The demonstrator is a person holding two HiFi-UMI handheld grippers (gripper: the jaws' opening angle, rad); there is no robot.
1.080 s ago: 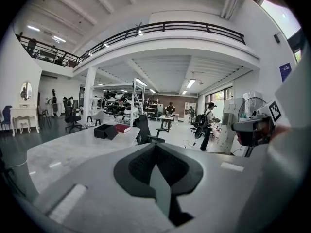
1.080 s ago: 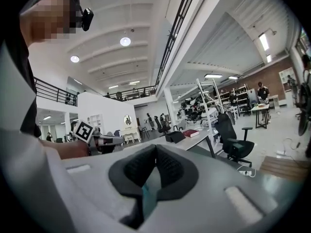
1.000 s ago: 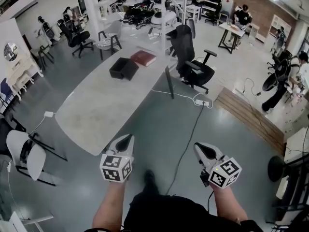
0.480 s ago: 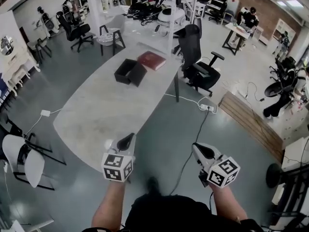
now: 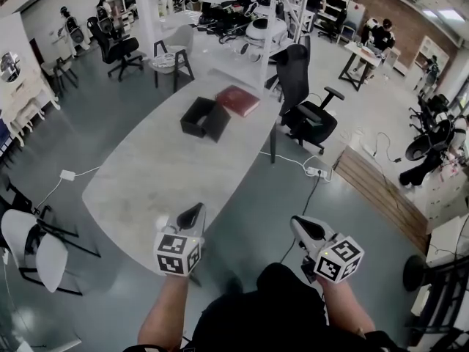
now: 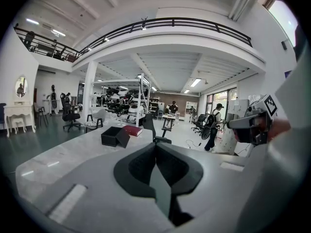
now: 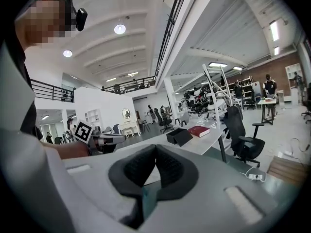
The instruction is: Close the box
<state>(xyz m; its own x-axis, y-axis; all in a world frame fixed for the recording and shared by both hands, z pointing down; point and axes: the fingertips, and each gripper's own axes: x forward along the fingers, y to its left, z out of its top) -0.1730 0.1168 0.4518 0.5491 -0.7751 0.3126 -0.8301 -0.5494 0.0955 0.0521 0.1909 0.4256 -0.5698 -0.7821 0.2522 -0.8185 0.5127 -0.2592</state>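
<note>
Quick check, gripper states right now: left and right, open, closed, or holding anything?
The left gripper is closed, holding nothing.
The right gripper is closed, holding nothing.

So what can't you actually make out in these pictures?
- Inside of the black box: dark and too small in the head view. Its own wall hides it in both gripper views.
- Its lid: too small in every view to tell whether it is hinged or loose.
- Red book: any cover print is too small to read in every view.
</note>
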